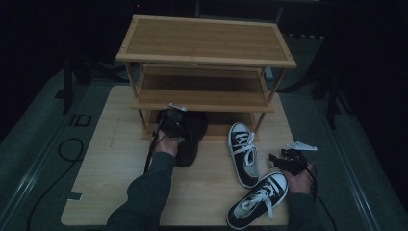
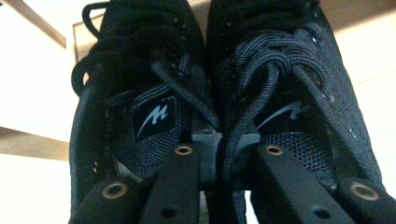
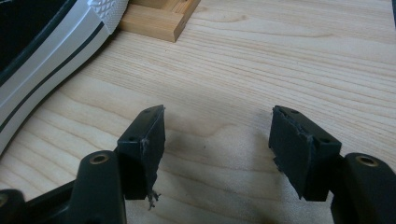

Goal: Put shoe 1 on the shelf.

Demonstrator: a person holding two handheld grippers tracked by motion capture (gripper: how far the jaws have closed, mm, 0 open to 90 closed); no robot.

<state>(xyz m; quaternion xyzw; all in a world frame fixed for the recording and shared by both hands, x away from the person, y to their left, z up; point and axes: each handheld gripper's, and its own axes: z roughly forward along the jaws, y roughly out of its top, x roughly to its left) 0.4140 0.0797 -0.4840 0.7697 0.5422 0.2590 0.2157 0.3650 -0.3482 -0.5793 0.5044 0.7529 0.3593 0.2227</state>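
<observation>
Dim floor and darkness ring a pale wooden table (image 1: 110, 192) on which a three-tier bamboo shoe rack (image 1: 204, 60) stands at the far side. At the mouth of its lowest tier lies a pair of black mesh lace-up trainers (image 1: 190, 139), side by side, long axes running from the person toward the rack, toes pointing in under the shelf and heels toward the table's near edge. The left gripper (image 1: 172, 124) sits right over their heel ends; in the left gripper view its jaws reach in by the two tongues where the inner collars meet, seemingly pinching them together, though the pads themselves are hidden. So the pair lies straight ahead of this claw, and a push along that axis should seat it. The right gripper (image 3: 217, 140) rests well apart, jaws spread over bare wood beside two black-and-white canvas sneakers (image 1: 245, 156).
</observation>
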